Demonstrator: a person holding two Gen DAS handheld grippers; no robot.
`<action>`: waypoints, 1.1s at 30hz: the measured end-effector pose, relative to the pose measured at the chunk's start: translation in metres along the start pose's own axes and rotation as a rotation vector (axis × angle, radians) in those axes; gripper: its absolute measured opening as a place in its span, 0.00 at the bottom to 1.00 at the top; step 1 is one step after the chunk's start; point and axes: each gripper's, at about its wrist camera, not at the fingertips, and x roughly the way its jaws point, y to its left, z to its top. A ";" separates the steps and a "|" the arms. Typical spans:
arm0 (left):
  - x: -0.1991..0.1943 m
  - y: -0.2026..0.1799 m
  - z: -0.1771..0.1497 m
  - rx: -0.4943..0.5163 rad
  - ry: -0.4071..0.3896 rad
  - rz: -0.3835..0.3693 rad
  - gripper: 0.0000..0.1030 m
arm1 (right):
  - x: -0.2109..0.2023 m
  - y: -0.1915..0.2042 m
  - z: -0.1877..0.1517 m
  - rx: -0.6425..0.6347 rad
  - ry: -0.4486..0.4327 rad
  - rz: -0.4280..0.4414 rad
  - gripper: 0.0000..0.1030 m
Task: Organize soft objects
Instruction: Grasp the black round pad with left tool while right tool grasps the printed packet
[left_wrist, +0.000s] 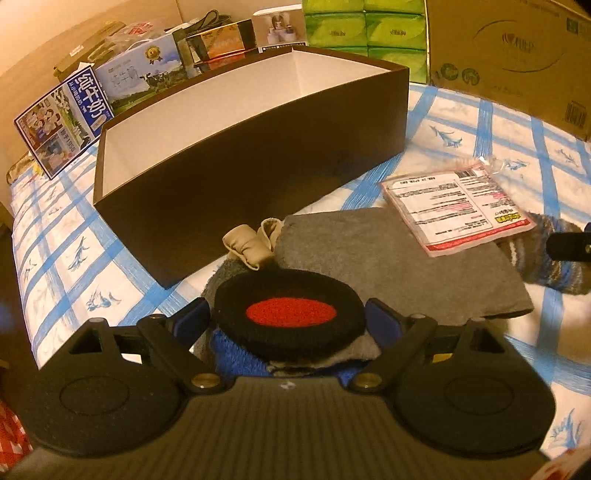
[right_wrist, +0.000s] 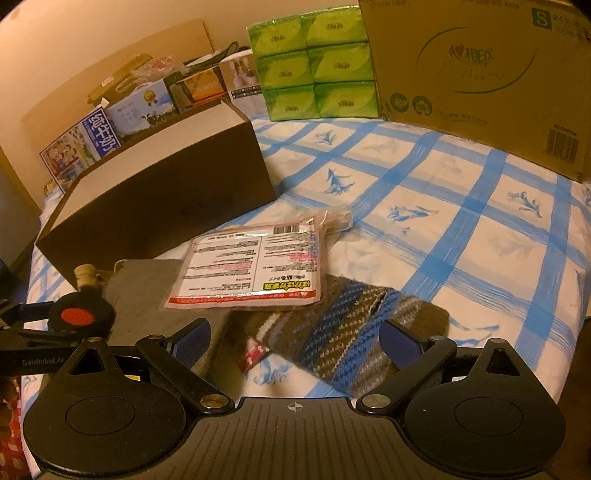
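My left gripper (left_wrist: 290, 317) is shut on a round black pad with a red centre (left_wrist: 290, 314), held over a pile of grey and blue soft cloths (left_wrist: 240, 354). A beige soft item (left_wrist: 251, 245) and a grey cloth (left_wrist: 369, 258) lie just beyond it. The open brown box (left_wrist: 258, 147) with a white inside stands behind. My right gripper (right_wrist: 295, 338) is open, its fingers either side of a striped knitted sock (right_wrist: 351, 332). A flat plastic packet (right_wrist: 251, 269) lies on the grey cloth (right_wrist: 144, 291). The black pad (right_wrist: 79, 315) shows at the left.
All lies on a blue-checked bedspread (right_wrist: 443, 206). Milk cartons (left_wrist: 62, 122), small boxes, green tissue packs (right_wrist: 314, 62) and a large cardboard box (right_wrist: 480, 74) line the far edge. Open bedspread lies to the right of the packet.
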 end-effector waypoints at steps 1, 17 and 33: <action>0.001 -0.001 0.000 0.005 -0.001 0.002 0.88 | 0.002 0.000 0.001 0.001 0.002 0.001 0.95; -0.009 0.012 0.001 -0.008 -0.029 -0.033 0.76 | 0.021 0.011 0.008 -0.205 -0.034 -0.011 0.93; -0.026 0.043 0.004 -0.119 -0.026 -0.039 0.76 | 0.061 0.061 -0.025 -0.827 -0.095 -0.113 0.59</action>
